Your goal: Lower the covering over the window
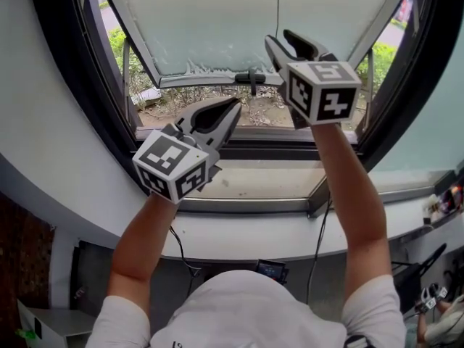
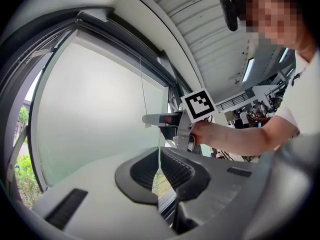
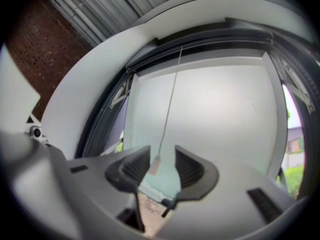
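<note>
The grey left gripper (image 2: 159, 165) is raised nearest, its ribbed black jaws pressed together. Higher up, the right gripper (image 3: 157, 160) has its jaws moderately apart, and the small pale toggle (image 3: 155, 165) ending the thin white pull cord (image 3: 170, 99) hangs loose between them. The cord climbs in front of the frosted window pane (image 1: 217, 20) to the dark top frame, where the covering itself cannot be made out.

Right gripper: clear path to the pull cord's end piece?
Likely yes: the right gripper has open jaws, and the end piece hangs between them, nothing in the way.
</note>
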Action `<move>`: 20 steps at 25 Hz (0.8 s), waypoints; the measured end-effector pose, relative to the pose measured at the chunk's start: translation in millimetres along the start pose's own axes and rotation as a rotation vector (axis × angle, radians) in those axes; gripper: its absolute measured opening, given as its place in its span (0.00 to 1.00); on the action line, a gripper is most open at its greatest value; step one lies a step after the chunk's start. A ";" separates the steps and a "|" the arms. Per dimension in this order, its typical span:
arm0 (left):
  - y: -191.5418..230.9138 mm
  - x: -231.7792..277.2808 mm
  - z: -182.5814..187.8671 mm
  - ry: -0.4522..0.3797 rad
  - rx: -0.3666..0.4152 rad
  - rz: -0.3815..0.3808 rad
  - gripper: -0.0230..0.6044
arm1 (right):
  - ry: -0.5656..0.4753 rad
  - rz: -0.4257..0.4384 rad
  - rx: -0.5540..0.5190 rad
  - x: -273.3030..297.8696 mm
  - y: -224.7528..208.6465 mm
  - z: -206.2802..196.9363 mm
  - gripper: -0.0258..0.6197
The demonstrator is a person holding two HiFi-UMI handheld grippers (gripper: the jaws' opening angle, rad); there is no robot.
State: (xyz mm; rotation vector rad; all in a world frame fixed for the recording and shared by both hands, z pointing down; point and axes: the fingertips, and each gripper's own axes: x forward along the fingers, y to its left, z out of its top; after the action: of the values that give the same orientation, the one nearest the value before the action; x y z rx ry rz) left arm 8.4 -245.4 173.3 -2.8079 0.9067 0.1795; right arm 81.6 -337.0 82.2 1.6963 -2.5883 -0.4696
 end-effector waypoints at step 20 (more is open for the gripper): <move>3.7 -2.7 -6.0 0.022 0.035 -0.012 0.07 | 0.040 0.030 -0.045 27.4 18.9 1.5 0.14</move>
State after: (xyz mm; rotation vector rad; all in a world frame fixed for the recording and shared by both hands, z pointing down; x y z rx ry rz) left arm 4.4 -248.1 179.0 -2.7872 0.8887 0.1304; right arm 53.1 -354.3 81.3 1.6334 -2.5518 -0.4842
